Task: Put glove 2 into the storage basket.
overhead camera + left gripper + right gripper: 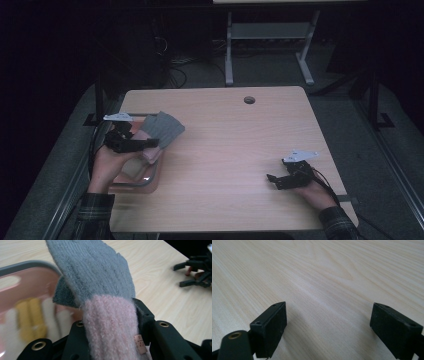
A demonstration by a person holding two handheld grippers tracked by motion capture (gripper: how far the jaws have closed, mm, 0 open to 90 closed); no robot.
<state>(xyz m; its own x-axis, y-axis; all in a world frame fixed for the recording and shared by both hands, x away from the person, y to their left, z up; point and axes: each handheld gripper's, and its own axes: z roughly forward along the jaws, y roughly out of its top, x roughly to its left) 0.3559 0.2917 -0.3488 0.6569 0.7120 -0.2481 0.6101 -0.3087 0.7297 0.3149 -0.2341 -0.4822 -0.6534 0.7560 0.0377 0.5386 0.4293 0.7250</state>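
Knitted sock [162, 129], grey in the foot and pink at the cuff, was clamped by its pink cuff in the left tongs [150, 143] and hung just above the near edge of a pink tray [145, 181] at the table's [240, 145] left side. In the left gripper view the pink cuff [110, 325] ran down between the 2 black jaws, which pressed on it from both sides, while the grey foot [92, 267] stood out in front, partly folded over itself. Blurred yellow and white items [32, 317], seemingly more socks, lay in the tray below; their exact kind could not be told. The right tongs [274, 180] rested low over bare wood near the table's right edge, jaws spread wide with nothing between them.

The step in hand was judged to be carrying 1 sock out of the tray toward the open table. To do it well, the grip on the cuff should be kept firm, the sock lifted high enough for the hanging foot to clear the tray rim, and the fabric laid flat where the free right tongs could reach it.
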